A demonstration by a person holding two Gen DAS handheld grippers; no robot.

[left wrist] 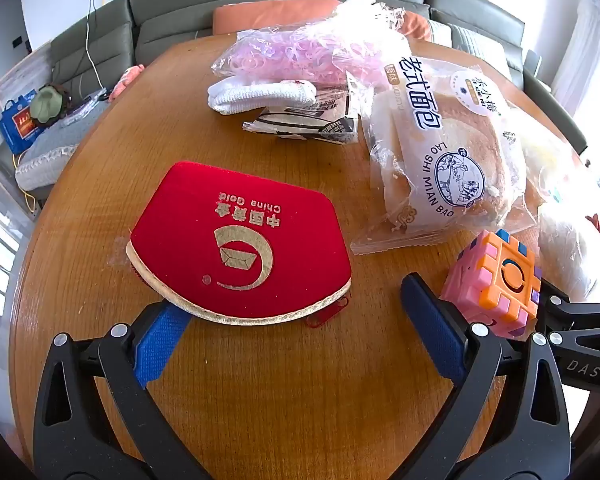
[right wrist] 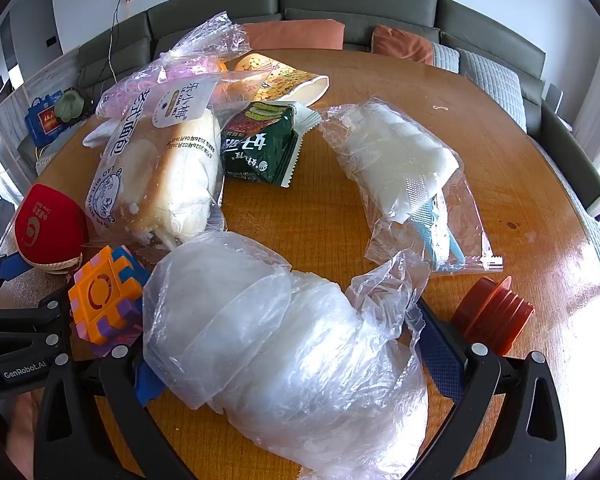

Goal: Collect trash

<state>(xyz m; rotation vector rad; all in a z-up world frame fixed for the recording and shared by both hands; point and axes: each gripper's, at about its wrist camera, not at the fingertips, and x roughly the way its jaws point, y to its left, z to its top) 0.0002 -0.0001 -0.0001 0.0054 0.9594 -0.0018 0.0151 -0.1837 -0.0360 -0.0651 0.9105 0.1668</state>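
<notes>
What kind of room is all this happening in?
Most likely a home living room. A long grey-green sofa with orange cushions curves behind a round wooden table, and the table holds everyday household bits such as a bread packet and a red pouch.

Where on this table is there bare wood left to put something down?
Free: the wood near the red pouch, and the far right past the foam bag and orange cap. Crowded: around the bread and crumpled plastic bag.

A crumpled clear plastic bag (right wrist: 284, 344) lies bunched on the table. A torn green snack wrapper (right wrist: 260, 144) lies flat beyond it.
</notes>
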